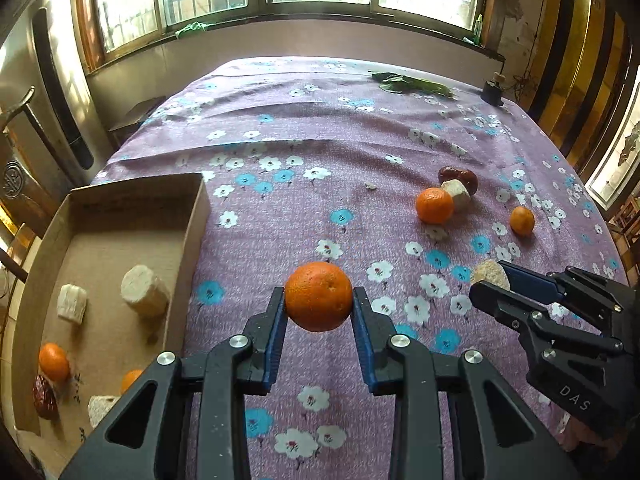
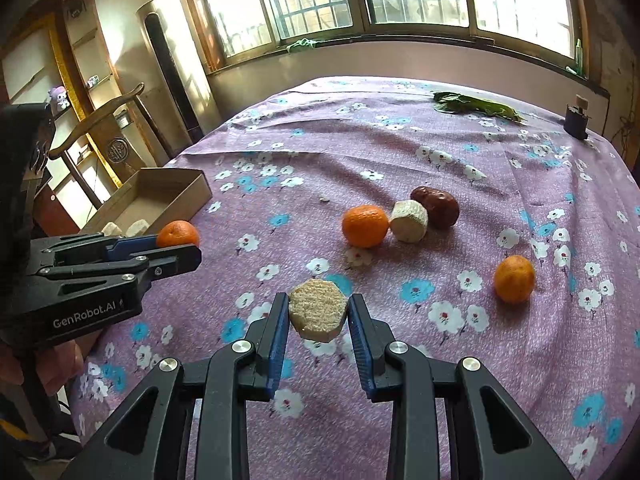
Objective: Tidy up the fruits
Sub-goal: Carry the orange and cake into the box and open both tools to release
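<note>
Your left tool (image 1: 319,300) is closed on an orange (image 1: 319,297), both blue pads pressed against its sides, and it holds the fruit clear above the purple flowered surface (image 1: 304,140). At about nine o'clock from that orange sits the cardboard box (image 1: 192,240), open-topped, holding two pale cut chunks (image 1: 145,290), a small orange (image 1: 53,361) and a dark red date (image 1: 45,397) at its near end.

Your right tool (image 2: 318,314) is closed on a pale, rough-faced chunk (image 2: 318,312), gripped at both sides and lifted off the cloth. At one o'clock from it lie a second orange (image 2: 365,226), another pale chunk (image 2: 409,221) touching it, and a brown date (image 2: 436,206) touching that chunk on its far side. A smaller orange (image 2: 514,279) rests apart at three o'clock. At the far edge, around one o'clock, lie green leaves (image 2: 472,106) with a small dark object (image 2: 576,120) to their right.
</note>
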`<state>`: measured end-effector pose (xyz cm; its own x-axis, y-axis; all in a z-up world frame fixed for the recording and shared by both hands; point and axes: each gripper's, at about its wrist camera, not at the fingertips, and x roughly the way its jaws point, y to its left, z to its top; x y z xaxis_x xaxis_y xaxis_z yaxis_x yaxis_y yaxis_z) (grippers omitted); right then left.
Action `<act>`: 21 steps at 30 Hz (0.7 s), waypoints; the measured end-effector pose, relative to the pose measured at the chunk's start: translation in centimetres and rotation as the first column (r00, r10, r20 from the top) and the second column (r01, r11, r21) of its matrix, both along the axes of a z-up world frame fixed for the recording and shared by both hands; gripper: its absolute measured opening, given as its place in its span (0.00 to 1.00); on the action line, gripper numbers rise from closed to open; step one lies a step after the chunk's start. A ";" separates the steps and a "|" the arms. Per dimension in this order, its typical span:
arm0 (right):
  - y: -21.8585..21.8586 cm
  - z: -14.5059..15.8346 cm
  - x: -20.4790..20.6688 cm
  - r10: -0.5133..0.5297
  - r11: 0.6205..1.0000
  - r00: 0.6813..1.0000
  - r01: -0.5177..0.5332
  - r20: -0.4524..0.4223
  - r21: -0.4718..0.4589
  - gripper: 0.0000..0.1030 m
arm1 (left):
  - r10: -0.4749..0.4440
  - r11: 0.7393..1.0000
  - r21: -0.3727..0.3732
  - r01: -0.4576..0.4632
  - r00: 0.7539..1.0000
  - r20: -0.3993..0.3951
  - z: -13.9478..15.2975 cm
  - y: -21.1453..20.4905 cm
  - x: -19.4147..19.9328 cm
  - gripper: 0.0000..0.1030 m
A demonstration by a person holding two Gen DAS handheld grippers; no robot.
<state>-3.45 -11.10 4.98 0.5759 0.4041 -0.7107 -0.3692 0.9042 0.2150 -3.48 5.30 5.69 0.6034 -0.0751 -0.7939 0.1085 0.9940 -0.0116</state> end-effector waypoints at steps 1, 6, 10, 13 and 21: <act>0.3 0.1 -0.4 0.003 1.000 1.000 -0.003 0.004 0.001 0.32 | 0.008 1.000 0.010 -0.009 1.000 0.010 0.0 0.3 -0.6 0.30; 2.1 0.3 -2.2 0.034 0.999 0.999 -0.034 0.001 0.020 0.32 | 0.038 0.999 0.021 -0.038 0.999 0.032 -0.1 2.0 -3.0 0.30; 3.6 0.3 -3.2 0.061 0.998 0.998 -0.061 -0.003 0.023 0.32 | 0.067 0.997 0.030 -0.069 0.997 0.048 0.0 3.4 -4.1 0.30; 4.6 0.6 -3.7 0.079 0.997 0.997 -0.079 0.001 0.020 0.32 | 0.084 0.996 0.034 -0.086 0.995 0.057 0.0 4.4 -4.8 0.30; 7.3 0.8 -4.3 0.133 0.991 0.991 -0.133 0.001 0.015 0.32 | 0.140 0.989 0.038 -0.144 0.987 0.078 0.2 7.3 -6.0 0.30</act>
<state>-7.79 -3.78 5.77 0.5162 0.4873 -0.7043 -0.4856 0.8439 0.2281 -9.51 12.62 5.86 0.6633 0.0491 -0.7467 -0.0348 0.9988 0.0347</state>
